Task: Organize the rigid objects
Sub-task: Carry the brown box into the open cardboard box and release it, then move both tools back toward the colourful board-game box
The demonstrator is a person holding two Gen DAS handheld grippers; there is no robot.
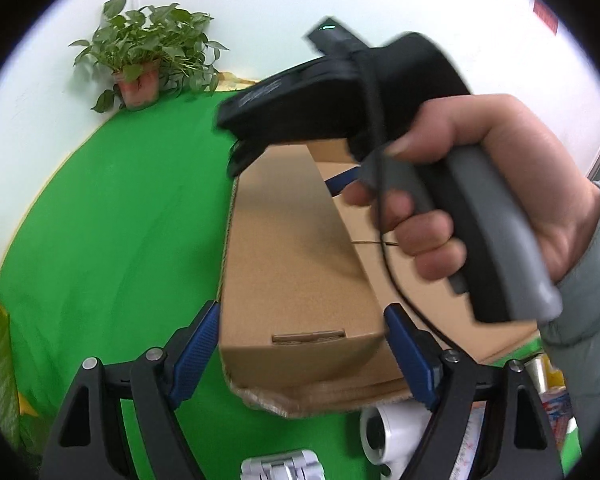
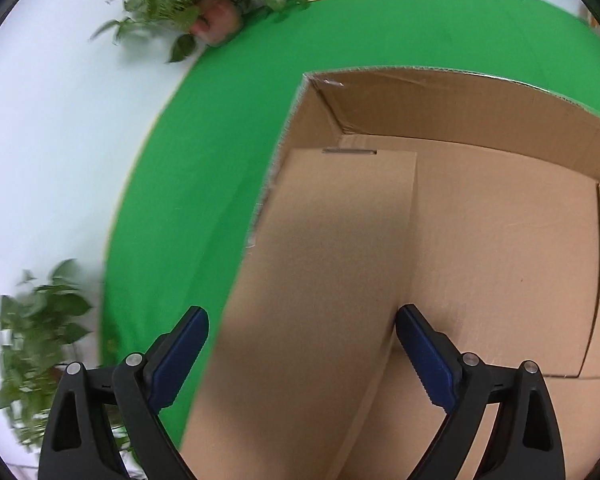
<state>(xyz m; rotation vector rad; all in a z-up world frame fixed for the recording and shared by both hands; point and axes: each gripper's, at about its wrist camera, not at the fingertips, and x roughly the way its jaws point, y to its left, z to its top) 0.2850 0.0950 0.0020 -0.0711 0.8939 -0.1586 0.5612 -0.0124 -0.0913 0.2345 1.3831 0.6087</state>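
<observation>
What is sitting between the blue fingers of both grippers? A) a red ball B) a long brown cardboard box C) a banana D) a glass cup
B: in both wrist views a long brown cardboard box lies between the blue fingers of the left gripper and of the right gripper, inside a big open cardboard carton.

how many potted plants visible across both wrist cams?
2. One potted plant sits at the far corner of the green table against the wall; a second plant stands at the near left edge. More may be hidden behind the cardboard box.
</observation>
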